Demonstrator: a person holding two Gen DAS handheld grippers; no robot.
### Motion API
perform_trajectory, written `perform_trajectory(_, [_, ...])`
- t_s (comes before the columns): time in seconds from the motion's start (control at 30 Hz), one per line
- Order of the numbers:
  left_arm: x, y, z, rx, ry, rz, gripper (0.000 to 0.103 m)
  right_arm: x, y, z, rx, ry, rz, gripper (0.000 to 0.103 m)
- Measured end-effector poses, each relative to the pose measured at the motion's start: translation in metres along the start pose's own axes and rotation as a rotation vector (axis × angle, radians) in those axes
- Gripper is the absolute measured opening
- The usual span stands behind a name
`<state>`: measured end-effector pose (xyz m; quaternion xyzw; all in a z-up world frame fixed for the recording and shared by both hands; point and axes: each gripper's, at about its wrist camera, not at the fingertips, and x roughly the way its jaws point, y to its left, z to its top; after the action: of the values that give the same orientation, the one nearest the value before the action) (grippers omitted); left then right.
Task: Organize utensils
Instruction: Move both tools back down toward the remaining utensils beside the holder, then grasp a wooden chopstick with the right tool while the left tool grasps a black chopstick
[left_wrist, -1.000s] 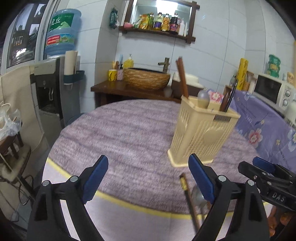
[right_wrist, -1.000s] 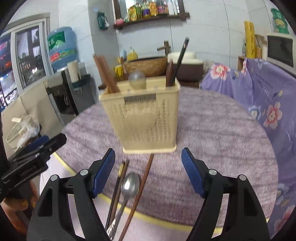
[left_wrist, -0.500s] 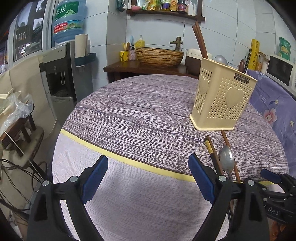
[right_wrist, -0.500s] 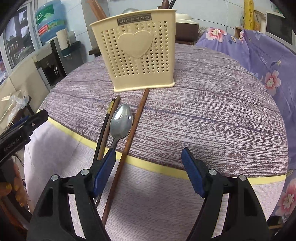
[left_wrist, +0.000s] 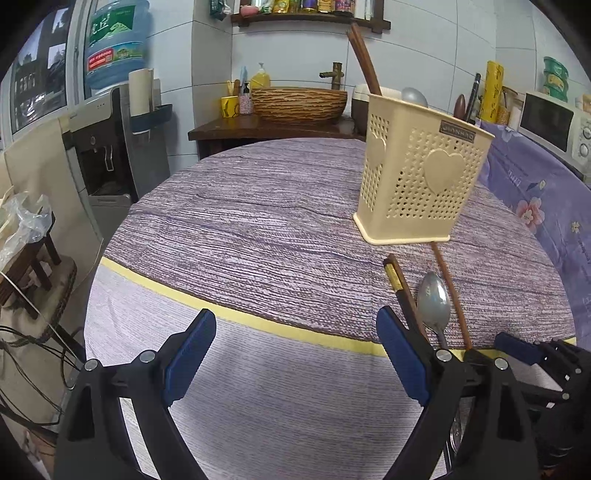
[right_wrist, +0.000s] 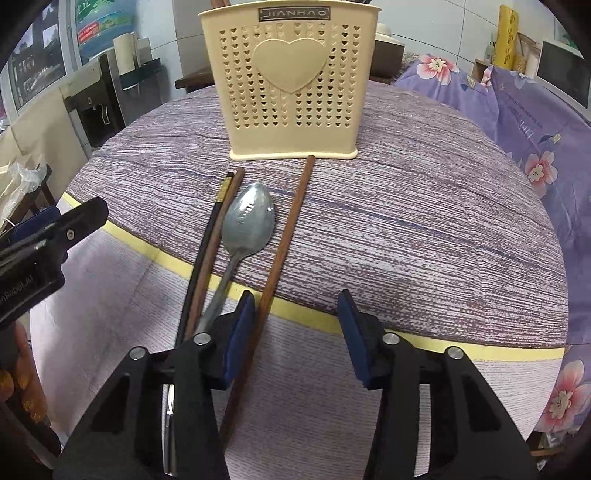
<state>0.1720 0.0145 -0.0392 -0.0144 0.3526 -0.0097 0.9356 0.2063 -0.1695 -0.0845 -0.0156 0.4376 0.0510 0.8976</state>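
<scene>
Closing our right gripper (right_wrist: 297, 334) around a brown chopstick (right_wrist: 286, 240) lying before the cream holder (right_wrist: 295, 85), pads not yet pressing. Our left gripper (left_wrist: 293, 356) hangs wide, empty. Next, we judge: clamp, lift, drop into holder.

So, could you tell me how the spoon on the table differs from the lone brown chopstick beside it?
The spoon is shiny metal with a wide oval bowl; the chopstick is a plain, thin brown stick. The chopstick's far tip nearly reaches the holder, while the spoon's bowl stops short. The chopstick lies between the right gripper's closing jaws; the spoon lies outside. Both lie flat, pointing toward the holder.
</scene>
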Motion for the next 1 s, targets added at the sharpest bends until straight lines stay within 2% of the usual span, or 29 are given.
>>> perform_trajectory(0.23, [0.007, -0.027, -0.004, 0.074, 0.041, -0.034, 0.087, -0.006, -0.032, -0.005, 0.044, 0.008, 0.004, 0.046])
perform_trajectory(0.4, [0.017, -0.047, -0.010, 0.130, 0.084, -0.046, 0.076, -0.007, -0.039, -0.005, 0.072, 0.007, 0.028, 0.046])
perform_trajectory(0.53, [0.022, -0.054, -0.014, 0.138, 0.117, -0.067, 0.073, -0.006, -0.039, -0.005, 0.077, 0.002, 0.032, 0.046])
perform_trajectory(0.63, [0.027, -0.060, -0.016, 0.159, 0.135, -0.056, 0.071, -0.005, -0.041, -0.004, 0.085, 0.001, 0.041, 0.046])
perform_trajectory(0.87, [0.029, -0.051, -0.019, 0.155, 0.158, -0.036, 0.071, -0.005, -0.043, -0.005, 0.078, 0.002, 0.044, 0.046])
perform_trajectory(1.0, [0.030, -0.033, -0.015, 0.104, 0.166, -0.034, 0.070, -0.002, -0.054, 0.000, 0.115, 0.010, 0.036, 0.046])
